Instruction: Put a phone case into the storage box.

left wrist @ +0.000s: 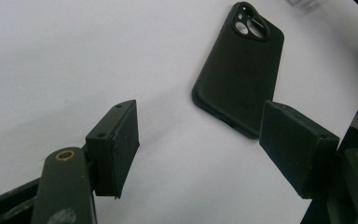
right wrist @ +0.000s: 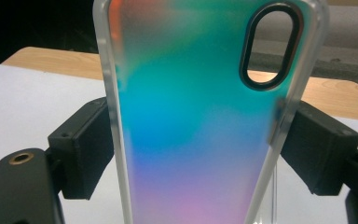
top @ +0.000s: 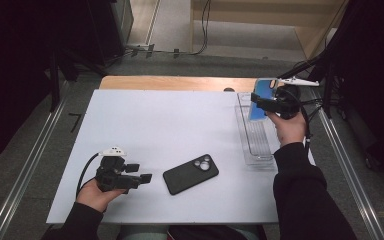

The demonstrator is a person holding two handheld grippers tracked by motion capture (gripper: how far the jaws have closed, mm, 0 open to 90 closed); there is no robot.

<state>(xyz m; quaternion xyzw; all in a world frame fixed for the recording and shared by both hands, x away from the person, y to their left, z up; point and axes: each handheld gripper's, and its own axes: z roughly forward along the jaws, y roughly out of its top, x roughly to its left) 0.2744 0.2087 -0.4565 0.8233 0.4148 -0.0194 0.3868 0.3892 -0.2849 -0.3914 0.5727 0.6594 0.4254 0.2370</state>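
The right gripper [top: 264, 104] grasps a clear case [top: 261, 98] with a blue-green-pink sheen, its jaws pressed on the case's two long edges. In the right gripper view the case [right wrist: 200, 121] stands upright between the jaws, its oval camera hole at the top. The gripper holds it above the far end of a clear tray [top: 256, 150], which lies along the right edge of the worktop [top: 145, 120].

The left gripper [top: 142, 172] sits near the front left corner, jaws released with nothing between them, pointing at a black phone [top: 190, 173]. The phone lies flat, back up, near the front edge around its middle, just beyond the jaws and apart from them. In the left gripper view the phone [left wrist: 240, 70] lies diagonally, lenses at the far end.
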